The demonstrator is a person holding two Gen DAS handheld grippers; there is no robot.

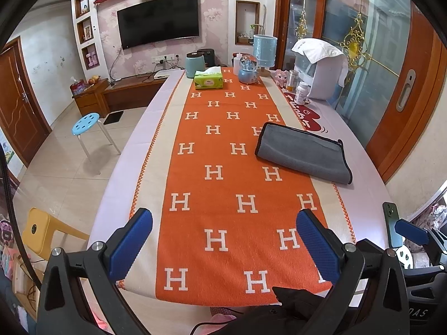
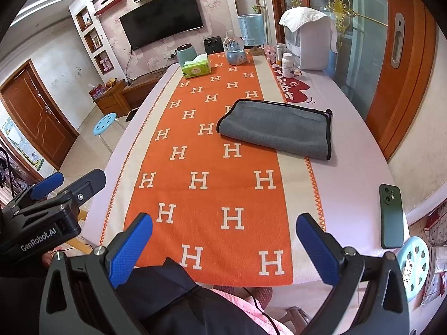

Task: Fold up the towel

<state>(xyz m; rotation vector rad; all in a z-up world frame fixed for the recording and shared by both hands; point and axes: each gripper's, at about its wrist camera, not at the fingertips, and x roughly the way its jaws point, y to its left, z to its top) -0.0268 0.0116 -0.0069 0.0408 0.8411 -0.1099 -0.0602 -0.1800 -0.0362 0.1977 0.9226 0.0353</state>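
Already folded, the grey towel [image 2: 275, 128] lies across the orange runner's [image 2: 212, 173] right edge, mid-table. Both grippers, left [image 1: 223, 247] and right [image 2: 223, 247], hover near the table's front edge, jaws spread, holding nothing. Beside the right one lies a green phone [image 2: 391, 216].

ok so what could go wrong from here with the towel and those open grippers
1. The grey towel lies already doubled over, part on the orange runner. Pinching low could catch the runner too and drag it.
2. The green phone sits near the table's edge beside the right gripper; a wide swing might knock it off.
3. Both the right and the left gripper are open and well short of the towel, so a one-layer grab could undo the fold.
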